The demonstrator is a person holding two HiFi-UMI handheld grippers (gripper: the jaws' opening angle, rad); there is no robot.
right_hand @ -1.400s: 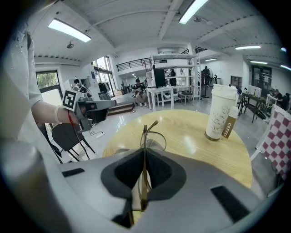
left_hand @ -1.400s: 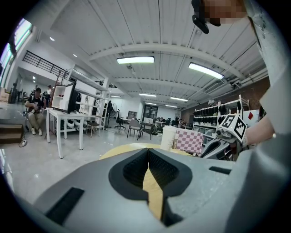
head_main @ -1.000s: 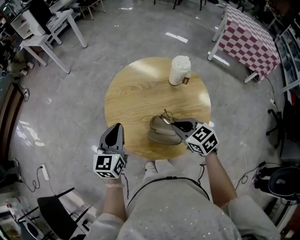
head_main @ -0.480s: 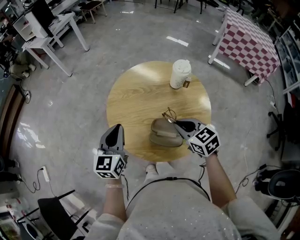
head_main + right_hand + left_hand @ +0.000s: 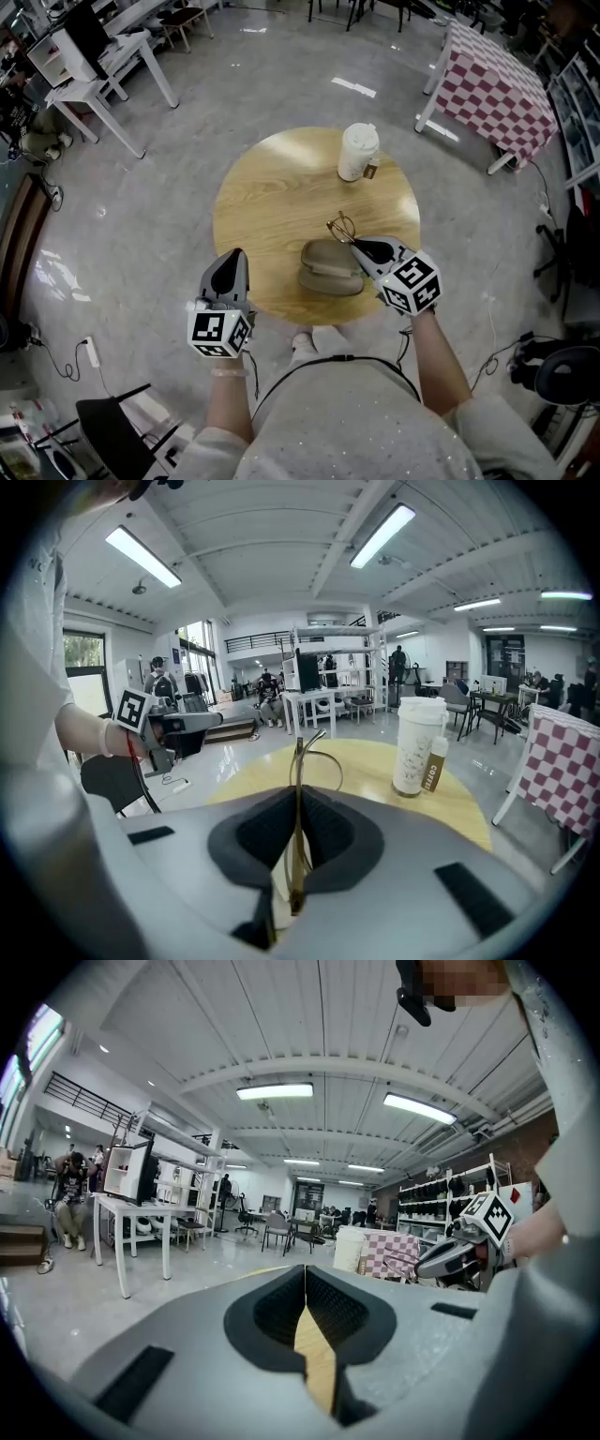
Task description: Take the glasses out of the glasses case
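An open taupe glasses case (image 5: 328, 266) lies on the round wooden table (image 5: 272, 197), near its front edge. Thin gold-rimmed glasses (image 5: 341, 228) hang just above the case's far right end, with my right gripper (image 5: 361, 247) shut on them. In the right gripper view the gold frame (image 5: 298, 761) stands upright, pinched between the pads of that gripper (image 5: 295, 803). My left gripper (image 5: 228, 270) hovers at the table's front left edge, apart from the case. Its jaws (image 5: 306, 1283) are shut and hold nothing.
A white lidded cup (image 5: 358, 150) with a small brown sachet stands at the table's far side. Around the table on the grey floor are a checkered-cloth table (image 5: 497, 80) at the back right, white desks (image 5: 94, 66) at the back left, and a black chair (image 5: 117, 422) by the person's left side.
The right gripper has risen a little with the glasses, lifting them away from the case. The left gripper has stayed where it was.
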